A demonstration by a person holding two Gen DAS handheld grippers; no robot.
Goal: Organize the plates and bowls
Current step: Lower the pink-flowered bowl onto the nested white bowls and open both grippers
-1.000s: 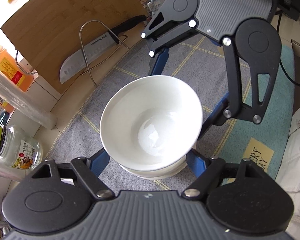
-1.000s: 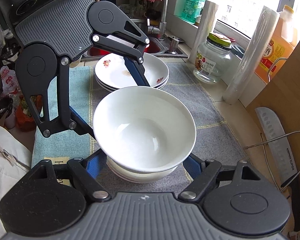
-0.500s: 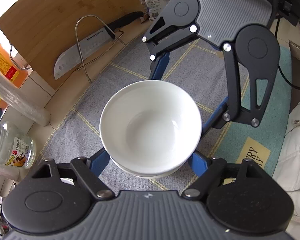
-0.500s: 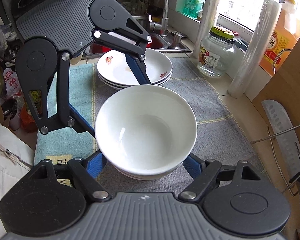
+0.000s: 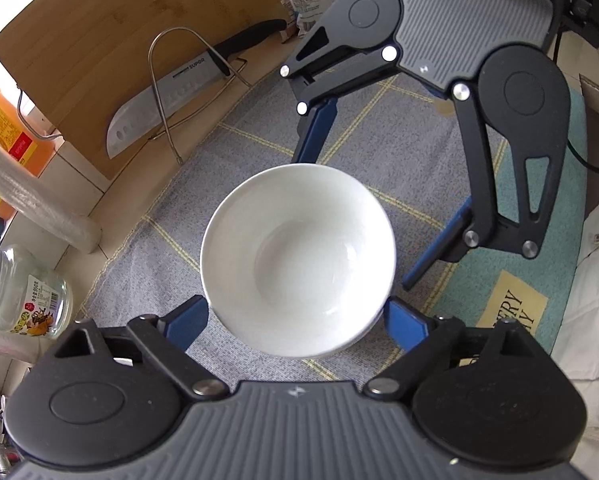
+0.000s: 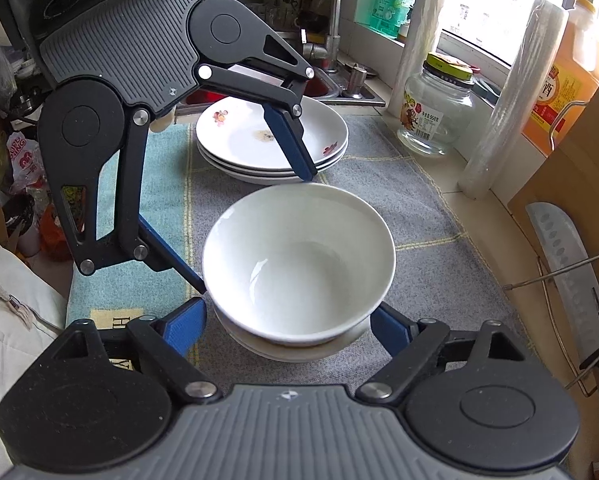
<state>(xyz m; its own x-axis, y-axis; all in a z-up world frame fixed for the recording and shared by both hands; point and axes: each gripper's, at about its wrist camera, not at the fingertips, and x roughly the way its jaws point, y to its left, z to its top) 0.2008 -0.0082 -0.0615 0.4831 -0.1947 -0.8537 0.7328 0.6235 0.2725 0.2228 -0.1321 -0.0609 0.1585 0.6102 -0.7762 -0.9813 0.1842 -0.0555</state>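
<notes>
A plain white bowl [image 5: 299, 260] [image 6: 299, 256] sits upright, nested in a second white bowl [image 6: 299, 350] on the grey checked mat [image 6: 419, 220]. My left gripper [image 5: 297, 320] and right gripper [image 6: 289, 326] face each other across it. Both sets of jaws are opening, with the bowl between them. The blue pads [image 5: 187, 322] stand just off its sides. Opposite, the right gripper [image 5: 351, 222] shows in the left wrist view and the left gripper [image 6: 255, 232] in the right wrist view. A stack of flowered plates [image 6: 239, 140] stands behind the bowls.
A knife [image 5: 167, 92] leans in a wire rack [image 5: 159, 64] against a wooden board [image 5: 99, 28]. A glass jar [image 6: 435, 116], film rolls [image 6: 511, 92] and an oil bottle [image 6: 567, 64] line the window side. A sink tap [image 6: 331, 20] is behind the plates. A teal mat [image 5: 539, 280] lies beside a person's white clothing [image 5: 595, 280].
Both grippers' jaws have spread away from the bowl. The bowl, tilted and held a second ago, has sunk level into the lower bowl.
</notes>
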